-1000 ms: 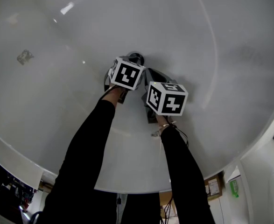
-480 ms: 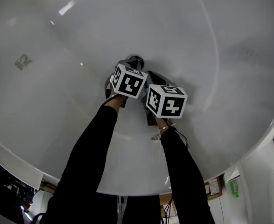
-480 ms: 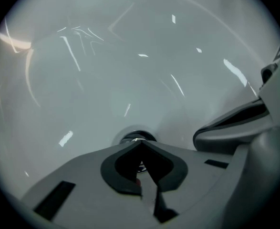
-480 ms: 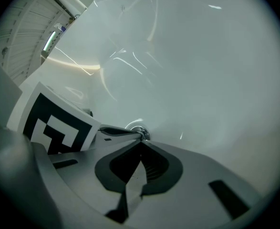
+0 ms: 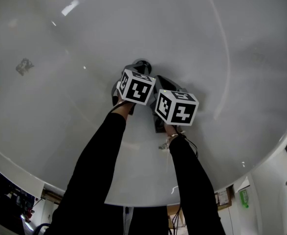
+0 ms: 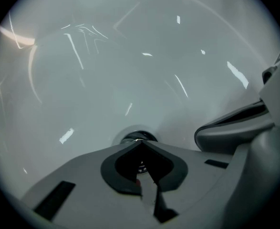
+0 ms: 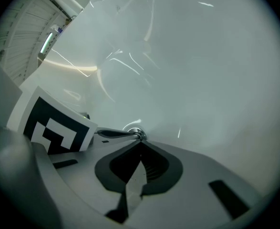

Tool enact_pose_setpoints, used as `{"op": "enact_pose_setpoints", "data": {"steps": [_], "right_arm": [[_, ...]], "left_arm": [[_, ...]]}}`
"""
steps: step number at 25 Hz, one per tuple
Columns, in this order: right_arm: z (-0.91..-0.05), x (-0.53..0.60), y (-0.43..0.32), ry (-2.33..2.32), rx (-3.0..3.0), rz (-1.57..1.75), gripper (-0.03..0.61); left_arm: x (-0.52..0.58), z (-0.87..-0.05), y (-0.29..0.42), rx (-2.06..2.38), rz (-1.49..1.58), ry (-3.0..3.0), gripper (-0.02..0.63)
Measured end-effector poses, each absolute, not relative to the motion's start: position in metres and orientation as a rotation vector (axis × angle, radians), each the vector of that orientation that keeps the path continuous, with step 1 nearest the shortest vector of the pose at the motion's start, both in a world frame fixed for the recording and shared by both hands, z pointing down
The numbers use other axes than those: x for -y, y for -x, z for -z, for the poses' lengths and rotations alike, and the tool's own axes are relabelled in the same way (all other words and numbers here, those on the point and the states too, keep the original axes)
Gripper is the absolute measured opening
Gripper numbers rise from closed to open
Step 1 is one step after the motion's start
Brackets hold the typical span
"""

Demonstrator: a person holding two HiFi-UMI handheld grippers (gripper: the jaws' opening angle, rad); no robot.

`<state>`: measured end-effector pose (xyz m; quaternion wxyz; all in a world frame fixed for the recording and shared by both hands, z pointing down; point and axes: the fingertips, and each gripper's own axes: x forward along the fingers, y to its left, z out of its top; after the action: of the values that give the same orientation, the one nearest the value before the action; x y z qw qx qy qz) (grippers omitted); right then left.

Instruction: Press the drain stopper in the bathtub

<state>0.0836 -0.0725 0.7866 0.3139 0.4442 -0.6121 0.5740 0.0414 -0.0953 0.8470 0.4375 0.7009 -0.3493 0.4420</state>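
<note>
Chrome drain stopper (image 6: 137, 138) sits at the bottom of the white bathtub (image 5: 207, 43). The left gripper (image 6: 140, 146) points its joined tips right at it, gripping nothing. The right gripper (image 7: 140, 143), jaws likewise together and empty, hangs just beside the left one.

Bathtub (image 5: 231, 38) glossy white, greyer in shade. Drain stopper (image 6: 138, 138), just ahead of the left gripper (image 6: 140, 145) tip, shiny chrome. Left gripper light grey, pads (image 6: 107, 167) dark grey; right gripper (image 7: 140, 143) same. Marker cubes (image 5: 136, 87) white with black square patterns. Sleeves (image 5: 97, 165) black.
</note>
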Motion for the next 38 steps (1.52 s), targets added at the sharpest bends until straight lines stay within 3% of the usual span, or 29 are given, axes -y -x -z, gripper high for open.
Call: {"op": "enact_pose_setpoints", "data": {"steps": [38], "right_arm": [[-0.748, 0.083, -0.082, -1.183, 1.631, -1.441, 0.002]], "left_arm": [[0.101, -0.795, -0.02, 0.856, -1.08, -1.78, 0.006]]}}
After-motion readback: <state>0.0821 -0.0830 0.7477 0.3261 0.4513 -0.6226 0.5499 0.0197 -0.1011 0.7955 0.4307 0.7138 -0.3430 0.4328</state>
